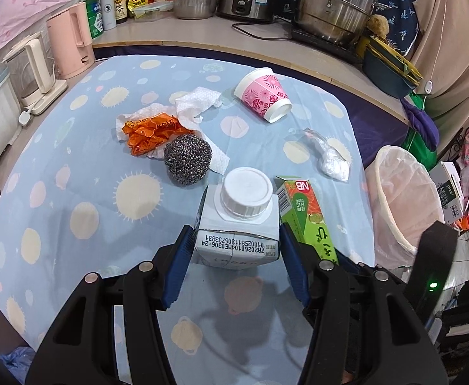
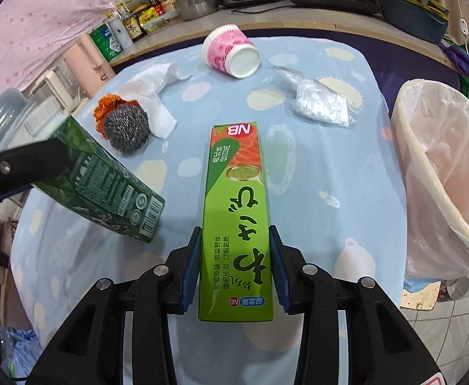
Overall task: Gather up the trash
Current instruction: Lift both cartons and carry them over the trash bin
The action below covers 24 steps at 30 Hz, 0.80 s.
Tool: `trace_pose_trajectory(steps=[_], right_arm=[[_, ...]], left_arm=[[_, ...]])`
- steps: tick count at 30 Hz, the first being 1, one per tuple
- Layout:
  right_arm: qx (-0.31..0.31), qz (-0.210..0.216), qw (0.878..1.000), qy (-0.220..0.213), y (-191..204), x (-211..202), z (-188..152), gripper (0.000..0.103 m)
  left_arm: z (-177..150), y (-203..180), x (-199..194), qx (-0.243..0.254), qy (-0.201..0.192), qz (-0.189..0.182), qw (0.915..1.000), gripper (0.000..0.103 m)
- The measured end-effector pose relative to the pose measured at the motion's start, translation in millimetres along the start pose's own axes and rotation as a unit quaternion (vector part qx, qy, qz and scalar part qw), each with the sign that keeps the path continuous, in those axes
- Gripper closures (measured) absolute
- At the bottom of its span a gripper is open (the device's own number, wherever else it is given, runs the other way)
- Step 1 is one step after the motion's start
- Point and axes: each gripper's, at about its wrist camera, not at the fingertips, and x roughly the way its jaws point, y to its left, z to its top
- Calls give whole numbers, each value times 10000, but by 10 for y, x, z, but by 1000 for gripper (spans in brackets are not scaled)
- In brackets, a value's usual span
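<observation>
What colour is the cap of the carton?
White; the cap shows best in the left wrist view.

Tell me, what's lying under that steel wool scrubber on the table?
The steel wool scrubber rests on a crumpled white paper towel, against an orange plastic wrapper. Whatever lies directly beneath the scrubber is covered.

Green-sided carton [image 1: 237, 224] with white cap, tilted — clamped; long green box [image 2: 234, 224] — gripped lengthwise above the cloth.
</observation>
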Motion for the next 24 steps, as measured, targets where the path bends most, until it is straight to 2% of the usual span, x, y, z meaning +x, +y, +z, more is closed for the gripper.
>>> trace_pose_trajectory(steps=[12, 19, 24], right_arm=[[250, 68, 9953, -928, -146, -760, 321, 65], [656, -113, 9891, -1313, -503, -1149, 407, 65], [944, -412, 9819, -1588, -833, -1363, 375, 65]], left_arm=[[86, -192, -198, 159, -209, -178, 9995, 51], [242, -584, -388, 492, -493, -492, 9964, 51], [318, -894, -455, 739, -565, -772, 9927, 51]])
